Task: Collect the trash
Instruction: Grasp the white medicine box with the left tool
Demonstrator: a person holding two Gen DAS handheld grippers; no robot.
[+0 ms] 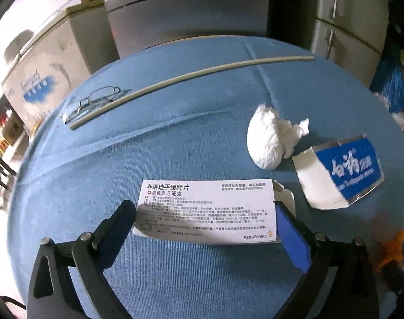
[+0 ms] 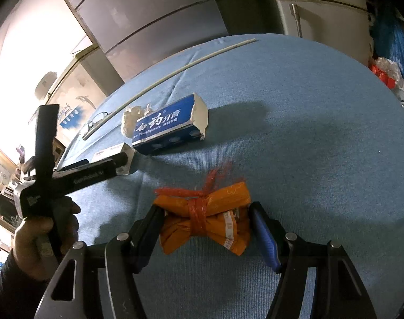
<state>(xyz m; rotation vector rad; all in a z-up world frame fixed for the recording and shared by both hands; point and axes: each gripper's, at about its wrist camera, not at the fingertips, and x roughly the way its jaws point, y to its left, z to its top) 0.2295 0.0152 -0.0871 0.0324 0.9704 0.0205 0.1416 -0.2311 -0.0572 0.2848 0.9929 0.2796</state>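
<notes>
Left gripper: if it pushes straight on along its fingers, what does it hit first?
Most likely the white medicine box, lying flat on the blue cloth between the open left gripper fingers. Depth is unclear, so the pads might meet cloth beside it.

Flat white medicine box, crumpled tissue, torn toothpaste box, tied orange packet

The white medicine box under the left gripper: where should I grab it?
Grip the white medicine box across its short ends, coming from above; it lies flat between the open left gripper fingers, which already line up with those ends.
</notes>
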